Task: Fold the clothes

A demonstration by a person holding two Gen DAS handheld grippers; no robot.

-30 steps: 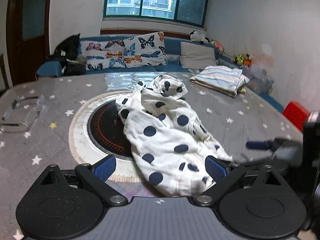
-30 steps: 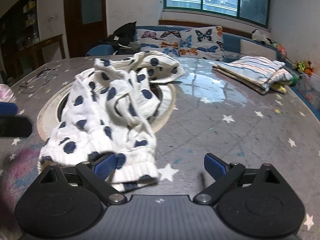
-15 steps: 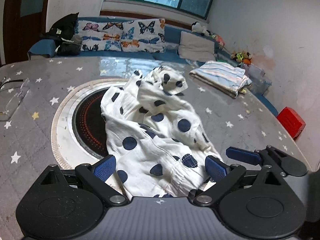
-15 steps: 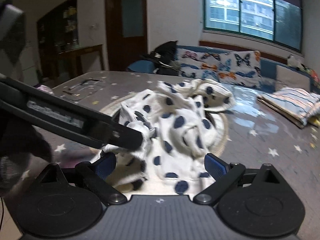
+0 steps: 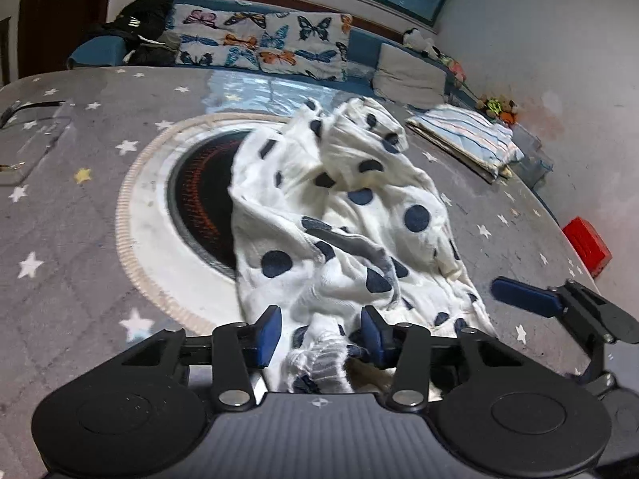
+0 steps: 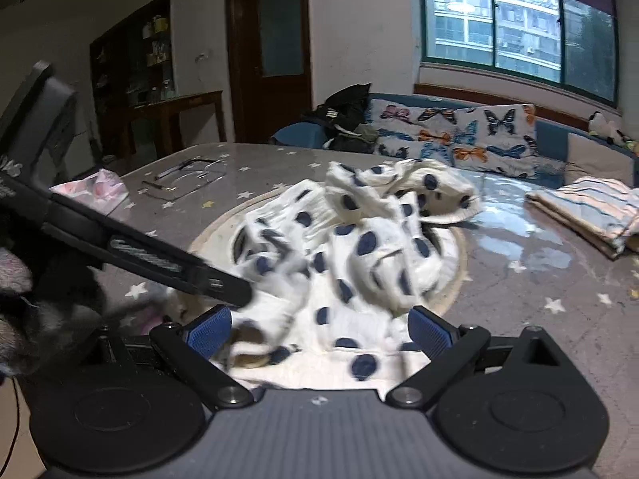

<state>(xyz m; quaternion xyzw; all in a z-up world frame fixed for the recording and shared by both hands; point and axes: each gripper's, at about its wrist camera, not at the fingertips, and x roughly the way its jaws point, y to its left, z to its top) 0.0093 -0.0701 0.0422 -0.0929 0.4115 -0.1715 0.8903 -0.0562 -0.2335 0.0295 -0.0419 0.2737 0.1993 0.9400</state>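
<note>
A white garment with dark blue dots [image 5: 351, 223] lies crumpled on the grey star-patterned table [image 5: 60, 239], partly over a round black inset. My left gripper [image 5: 319, 333] has its blue pads closing on the garment's near ribbed hem, with cloth bunched between them. My right gripper [image 6: 319, 329] is open, its pads wide apart over the garment's [image 6: 359, 255] near edge. The right gripper also shows at the right in the left wrist view [image 5: 559, 303]. The left gripper shows as a dark bar at the left in the right wrist view [image 6: 139, 255].
A folded striped cloth [image 5: 467, 139] lies at the table's far right. A sofa with butterfly cushions [image 5: 259, 44] and a black bag [image 5: 139, 24] runs behind. A red box [image 5: 587, 245] sits off the right edge. Wire items [image 6: 187, 177] and a pink bag [image 6: 96, 187] lie at the left.
My left gripper has moved forward onto the garment's near hem and narrowed its jaws around it. My right gripper has swung left over the garment and stays open.
</note>
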